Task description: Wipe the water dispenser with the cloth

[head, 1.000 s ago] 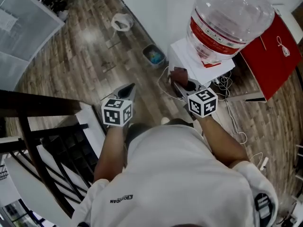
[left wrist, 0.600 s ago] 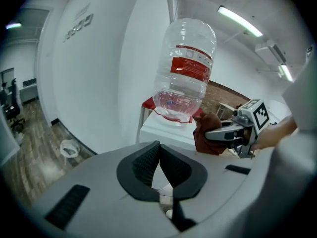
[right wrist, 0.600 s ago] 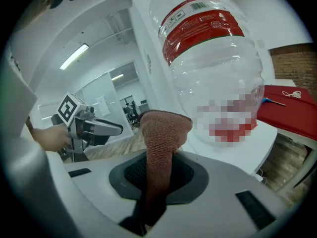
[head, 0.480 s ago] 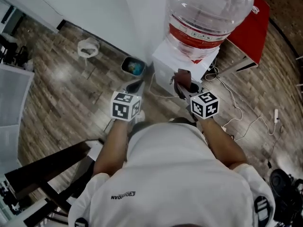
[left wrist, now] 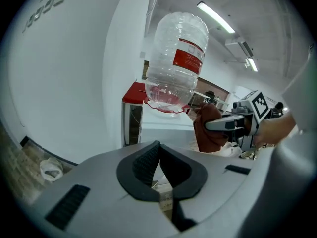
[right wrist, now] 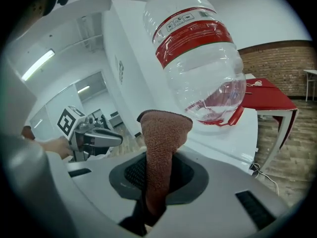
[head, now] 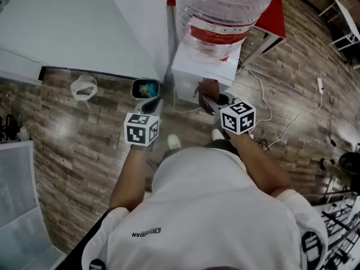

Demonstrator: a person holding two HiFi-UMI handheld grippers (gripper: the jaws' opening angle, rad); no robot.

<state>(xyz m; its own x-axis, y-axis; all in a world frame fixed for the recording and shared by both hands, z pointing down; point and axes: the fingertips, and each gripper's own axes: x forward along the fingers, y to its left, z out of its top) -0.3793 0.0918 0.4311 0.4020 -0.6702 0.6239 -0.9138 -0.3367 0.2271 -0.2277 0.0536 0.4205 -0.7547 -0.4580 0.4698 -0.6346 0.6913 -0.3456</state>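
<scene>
since a second ago the head view has swung round, so the dispenser (head: 194,75) now stands top centre instead of top right, and both grippers sit nearer to it. right gripper (right wrist: 157,177) pinches the cloth (right wrist: 161,138) between its pads (right wrist: 131,171). the brown cloth rises upright out of the jaws, its folded top close to the dispenser's white front; i cannot tell whether it touches. left gripper (left wrist: 159,150) has its pads pressed together at the tips with nothing between them, and it is held left of the dispenser, apart from it. bottle (head: 225,10), clear with a red band, sits upturned on the dispenser. a small bin (head: 145,88) stands on the wood floor (head: 84,134) just left of the dispenser, by the white wall (head: 73,27). a red table (head: 271,20) is behind the dispenser, and white cables (head: 264,114) trail over the floor to its right.
</scene>
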